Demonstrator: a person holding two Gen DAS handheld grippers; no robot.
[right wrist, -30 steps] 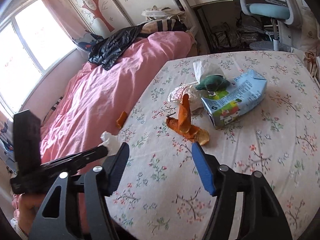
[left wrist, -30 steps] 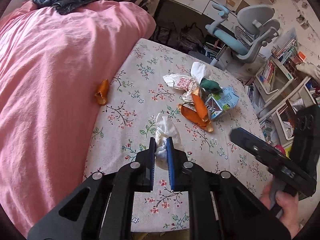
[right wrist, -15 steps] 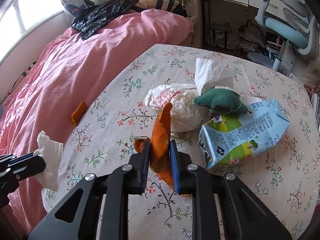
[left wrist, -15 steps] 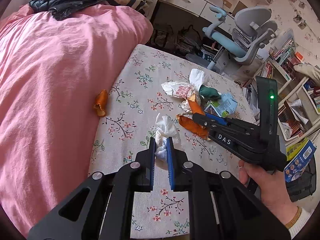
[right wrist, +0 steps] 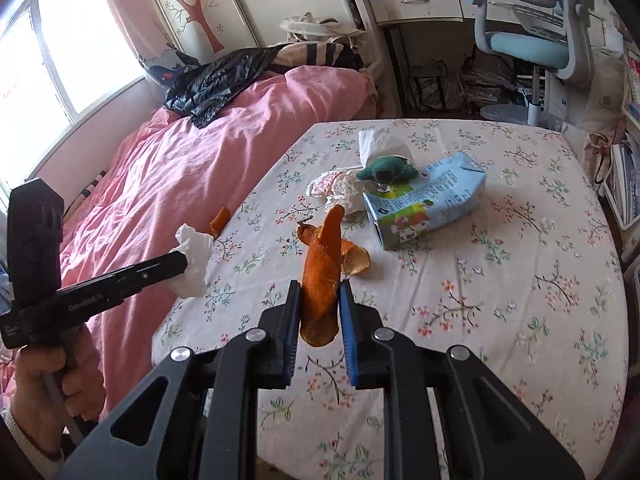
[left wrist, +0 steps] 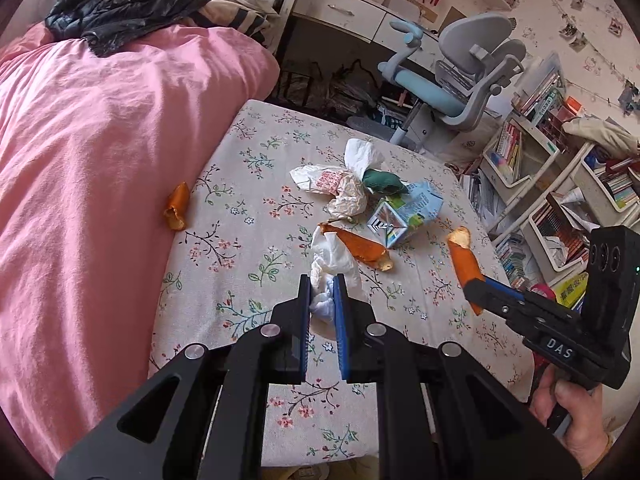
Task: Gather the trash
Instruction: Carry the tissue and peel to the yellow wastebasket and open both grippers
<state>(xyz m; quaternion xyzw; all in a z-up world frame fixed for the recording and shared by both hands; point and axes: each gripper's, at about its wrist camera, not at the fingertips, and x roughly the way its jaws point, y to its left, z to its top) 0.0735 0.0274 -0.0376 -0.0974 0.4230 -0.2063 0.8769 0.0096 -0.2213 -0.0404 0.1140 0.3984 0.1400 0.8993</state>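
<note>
Floral-cloth counter (right wrist: 500,280) beside a pink bed (left wrist: 100,140), cluttered bedroom behind. Nearest: left tool (left wrist: 323,300) clenched on a crumpled white tissue (left wrist: 332,264), held just over the near part of the counter; right tool (right wrist: 320,304) clenched on a long curl of orange peel (right wrist: 322,276), lifted clear of the cloth – its jaws closed on the peel within the last second. Both held bits are very light; the tissue is soft and crushes to nothing, the peel is stiffish but brittle and may tear, so the grip at its lower thick end looks right. Next out, a second peel piece (left wrist: 364,250) lies flat on the cloth, best taken by its raised edge. Beyond it a blue milk carton (right wrist: 424,208) on its side – light if empty, smooth sides, best pinched at the folded top. Touching it, a crumpled printed wrapper (left wrist: 336,188), another white tissue (left wrist: 362,154) and a small dark green plush-like lump (right wrist: 386,170); all soft, grab anywhere. One small peel scrap (left wrist: 177,206) sits at the bed-side edge of the counter. Far back: black bag or garment (left wrist: 120,8) on the bed, grey-blue chair (left wrist: 460,72), bookshelves. Writing: "DAS" readable on the right tool's body; carton print too small to read.
</note>
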